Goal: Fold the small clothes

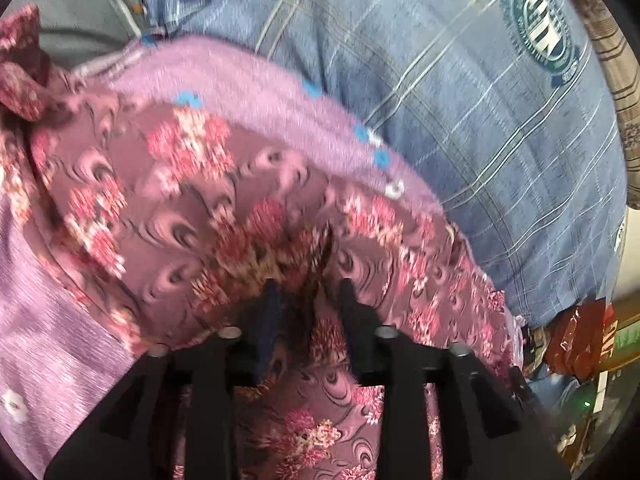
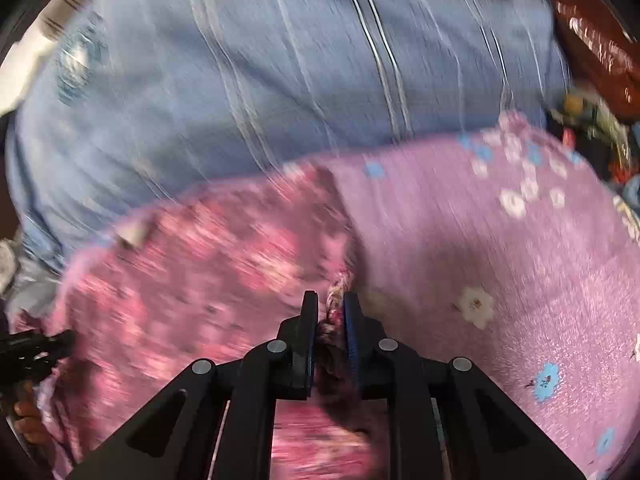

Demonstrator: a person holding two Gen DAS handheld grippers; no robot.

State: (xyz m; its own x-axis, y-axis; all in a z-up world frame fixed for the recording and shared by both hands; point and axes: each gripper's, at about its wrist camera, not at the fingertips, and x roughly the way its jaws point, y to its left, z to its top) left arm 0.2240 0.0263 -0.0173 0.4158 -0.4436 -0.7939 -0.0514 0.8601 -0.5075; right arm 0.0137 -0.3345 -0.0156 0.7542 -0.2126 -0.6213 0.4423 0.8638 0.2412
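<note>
A small pink floral garment (image 1: pixel 180 200) lies on a lilac flowered cloth (image 1: pixel 280 92) over a blue striped bedsheet (image 1: pixel 460 100). My left gripper (image 1: pixel 308 292) is shut on a bunched fold of the floral garment, which drapes over and between its fingers. In the right wrist view the same garment (image 2: pixel 200 272) is blurred at the left. My right gripper (image 2: pixel 331 304) is shut on the garment's edge, and a braided bit of fabric sticks out between the pads. The left gripper's tip (image 2: pixel 36 348) shows at the far left edge.
The lilac cloth (image 2: pixel 500 260) spreads to the right under the garment. The blue sheet (image 2: pixel 260 80) fills the far side. A grey garment (image 1: pixel 68 20) lies at the top left. Red packets and clutter (image 1: pixel 576 344) sit beyond the bed edge at right.
</note>
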